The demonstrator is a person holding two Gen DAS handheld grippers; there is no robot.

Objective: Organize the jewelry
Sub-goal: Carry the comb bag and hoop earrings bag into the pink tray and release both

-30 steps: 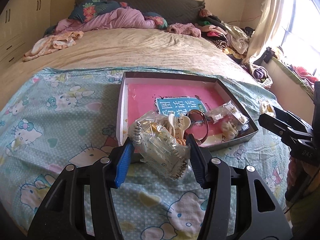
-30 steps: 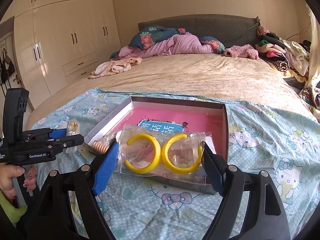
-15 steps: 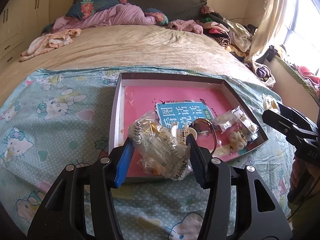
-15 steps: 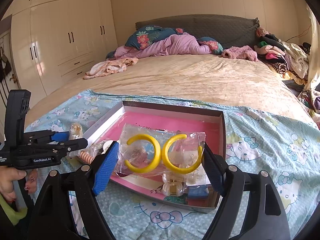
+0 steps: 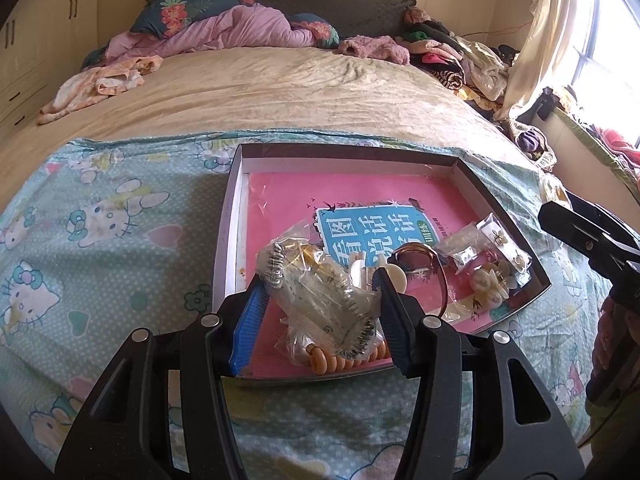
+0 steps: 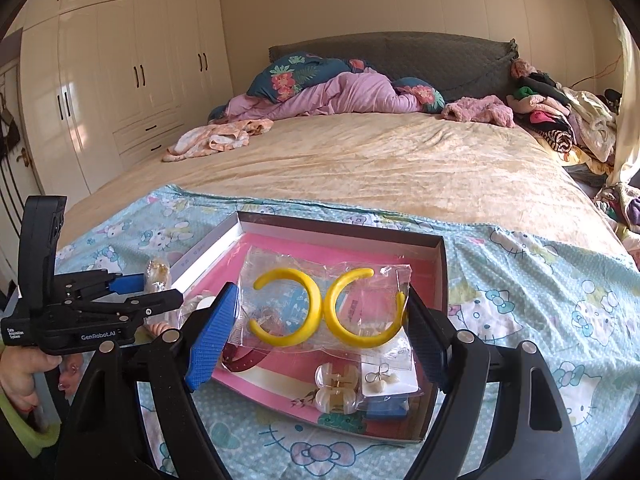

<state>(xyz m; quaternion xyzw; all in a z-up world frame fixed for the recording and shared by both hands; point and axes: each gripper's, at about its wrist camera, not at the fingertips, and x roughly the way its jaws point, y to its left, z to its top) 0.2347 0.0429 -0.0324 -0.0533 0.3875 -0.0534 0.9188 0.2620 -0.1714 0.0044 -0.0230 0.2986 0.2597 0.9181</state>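
My left gripper (image 5: 318,286) is shut on a clear bag of gold and silver jewelry (image 5: 316,284), held over the near left part of a shallow box (image 5: 226,236) with a pink floor. My right gripper (image 6: 324,312) is shut on a clear bag with two yellow hoop earrings (image 6: 320,308), held above the box (image 6: 440,276). In the box lie a brown bangle (image 5: 424,264), an orange bead bracelet (image 5: 340,360), pearl earrings (image 5: 486,284) and small bagged pieces (image 5: 496,240). The left gripper also shows in the right wrist view (image 6: 160,300).
The box rests on a Hello Kitty sheet (image 5: 100,240) over a beige bedspread (image 6: 360,160). Pillows and a purple quilt (image 6: 340,92) lie at the headboard, clothes (image 6: 560,120) pile at the right. White wardrobes (image 6: 120,80) stand left.
Both grippers have moved forward with their bags, from in front of the box to above its inside. Their grip is unchanged.
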